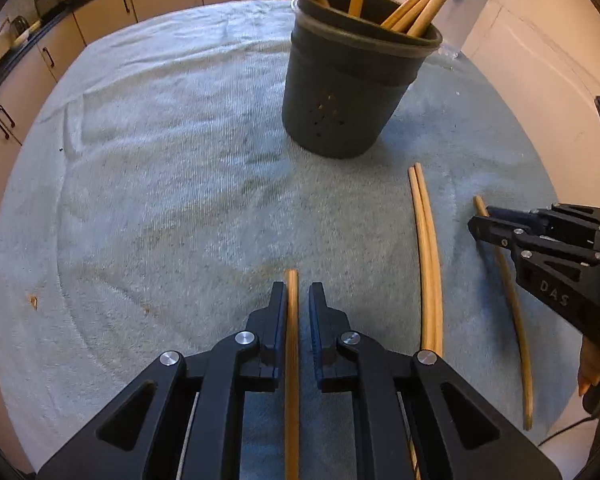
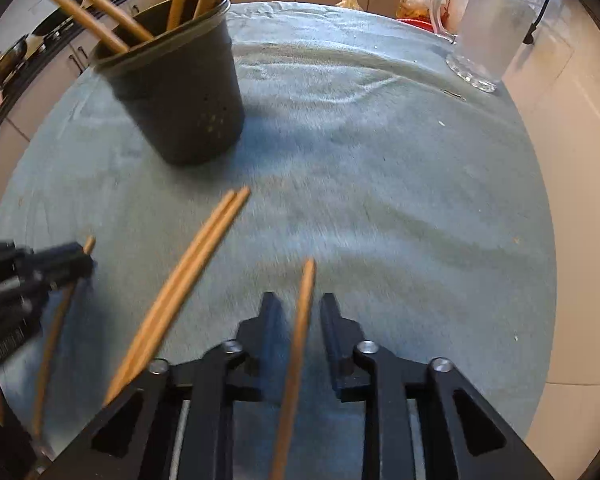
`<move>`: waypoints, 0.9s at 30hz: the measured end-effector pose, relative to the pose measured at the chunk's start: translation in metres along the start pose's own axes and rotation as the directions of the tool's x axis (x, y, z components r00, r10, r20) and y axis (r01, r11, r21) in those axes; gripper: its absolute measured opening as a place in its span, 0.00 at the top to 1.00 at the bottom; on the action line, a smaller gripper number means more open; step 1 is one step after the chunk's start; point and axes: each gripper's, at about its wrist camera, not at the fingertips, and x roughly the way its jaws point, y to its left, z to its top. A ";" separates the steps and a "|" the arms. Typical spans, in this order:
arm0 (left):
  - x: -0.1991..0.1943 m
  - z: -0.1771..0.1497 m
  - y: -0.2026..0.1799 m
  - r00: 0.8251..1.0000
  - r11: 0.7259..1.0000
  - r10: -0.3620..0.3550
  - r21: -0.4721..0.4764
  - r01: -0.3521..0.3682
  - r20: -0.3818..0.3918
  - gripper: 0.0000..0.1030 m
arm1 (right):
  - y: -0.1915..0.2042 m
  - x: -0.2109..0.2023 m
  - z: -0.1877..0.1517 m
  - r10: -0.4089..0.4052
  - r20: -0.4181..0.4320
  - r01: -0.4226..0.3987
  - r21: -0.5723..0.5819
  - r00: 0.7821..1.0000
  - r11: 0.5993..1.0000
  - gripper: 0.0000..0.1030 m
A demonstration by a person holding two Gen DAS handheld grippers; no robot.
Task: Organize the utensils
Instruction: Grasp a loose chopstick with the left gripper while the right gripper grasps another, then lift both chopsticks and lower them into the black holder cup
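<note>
A dark perforated utensil holder (image 1: 352,80) (image 2: 180,92) stands on the pale blue towel (image 1: 160,200) and holds several wooden chopsticks. My left gripper (image 1: 298,286) straddles one loose chopstick (image 1: 292,340) lying on the towel. That chopstick touches one finger, and a thin gap shows at the other. My right gripper (image 2: 298,300) stands over another chopstick (image 2: 300,340), with a gap on both sides. A pair of chopsticks (image 1: 428,260) (image 2: 188,280) lies between the two grippers. Each view catches the other gripper at its edge: the right (image 1: 484,224) and the left (image 2: 80,258).
A glass pitcher (image 2: 484,28) stands at the towel's far right corner, with bags behind it. Kitchen cabinets and a dark counter with pots run along the back and left. The table edge and a pale floor lie to the right. A hand shows at the lower right (image 1: 588,372).
</note>
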 end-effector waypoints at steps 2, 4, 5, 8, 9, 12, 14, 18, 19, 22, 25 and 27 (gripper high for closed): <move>0.000 -0.003 0.000 0.999 1.000 0.027 -0.003 -0.027 0.034 0.95 | 0.005 -0.001 0.000 -0.011 0.015 0.011 -0.024 1.000 1.000 0.93; -0.001 -0.005 0.000 0.998 1.000 0.023 -0.011 -0.022 0.060 0.95 | 0.009 -0.002 -0.002 -0.020 0.037 0.022 -0.043 0.999 0.999 0.94; -0.001 -0.005 0.001 0.998 1.000 0.014 -0.016 -0.013 0.066 0.95 | 0.009 -0.002 -0.003 -0.013 0.047 0.015 -0.046 0.999 0.999 0.94; -0.010 -0.005 0.010 0.997 0.999 0.015 -0.045 -0.012 0.073 0.95 | 0.003 -0.005 -0.006 0.017 0.081 -0.015 -0.027 0.997 1.000 0.94; -0.016 -0.007 0.015 0.996 0.999 0.018 -0.051 -0.014 0.084 0.95 | 0.001 -0.008 -0.009 0.020 0.102 -0.018 -0.023 0.995 1.000 0.94; -0.044 -0.008 0.022 0.987 0.998 0.045 -0.054 -0.037 0.152 0.95 | -0.003 -0.022 -0.019 0.045 0.173 -0.043 -0.015 0.984 0.999 0.94; -0.064 -0.009 0.026 0.980 0.997 0.055 -0.057 -0.045 0.189 0.95 | -0.002 -0.031 -0.023 0.057 0.221 -0.056 -0.010 0.974 0.998 0.94; -0.102 -0.007 0.028 0.960 0.996 0.065 -0.068 -0.048 0.271 0.95 | -0.010 -0.061 -0.025 0.087 0.323 -0.100 0.023 0.942 0.995 0.94; -0.111 -0.008 0.027 0.953 0.997 0.060 -0.072 -0.041 0.296 0.95 | -0.012 -0.071 -0.027 0.093 0.353 -0.111 0.029 0.931 0.993 0.94; -0.131 -0.009 0.019 0.933 0.998 0.046 -0.066 -0.024 0.358 0.95 | -0.014 -0.100 -0.035 0.088 0.430 -0.116 0.038 0.898 0.993 0.94; -0.144 -0.010 0.010 0.915 0.998 0.027 -0.055 -0.005 0.403 0.95 | -0.014 -0.125 -0.050 0.093 0.488 -0.126 0.035 0.868 0.991 0.94; -0.153 -0.017 0.005 0.904 0.999 0.010 -0.045 0.011 0.428 0.95 | -0.012 -0.139 -0.055 0.093 0.521 -0.125 0.028 0.848 0.992 0.94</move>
